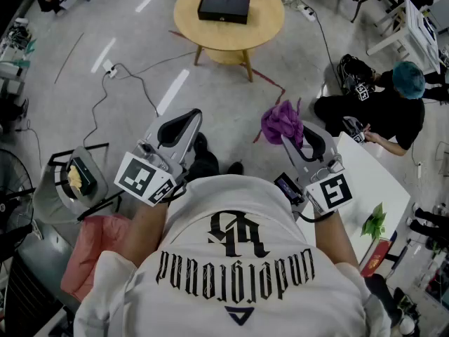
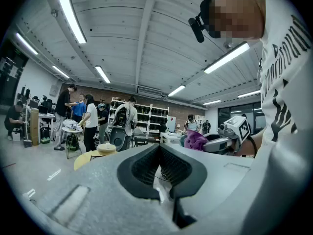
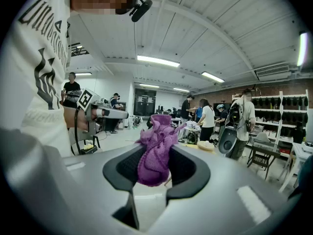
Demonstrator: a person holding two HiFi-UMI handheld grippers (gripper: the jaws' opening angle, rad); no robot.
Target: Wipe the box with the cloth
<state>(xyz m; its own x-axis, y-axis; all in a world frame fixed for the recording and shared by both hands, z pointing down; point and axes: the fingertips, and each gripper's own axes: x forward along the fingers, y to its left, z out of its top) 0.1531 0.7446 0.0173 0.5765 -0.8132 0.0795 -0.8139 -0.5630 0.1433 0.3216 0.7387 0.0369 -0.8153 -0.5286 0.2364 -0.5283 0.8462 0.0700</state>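
A black box (image 1: 223, 8) lies on a round wooden table (image 1: 261, 28) at the far side of the floor, well ahead of both grippers. My right gripper (image 1: 297, 133) is shut on a crumpled purple cloth (image 1: 281, 122), which bunches up out of its jaws (image 3: 157, 146). My left gripper (image 1: 184, 119) is shut with nothing in it; its black pads (image 2: 142, 168) meet in the left gripper view. Both grippers are held at chest height, side by side, over bare floor. From the left gripper view the right gripper (image 2: 230, 137) and the cloth (image 2: 194, 140) show at the right.
Cables and a power strip (image 1: 109, 69) run over the floor left of the table. A person in a teal cap (image 1: 408, 81) sits at the right by a white table (image 1: 375, 181). A chair (image 1: 74, 181) and pink fabric (image 1: 91, 248) stand at my left. Several people stand by shelves.
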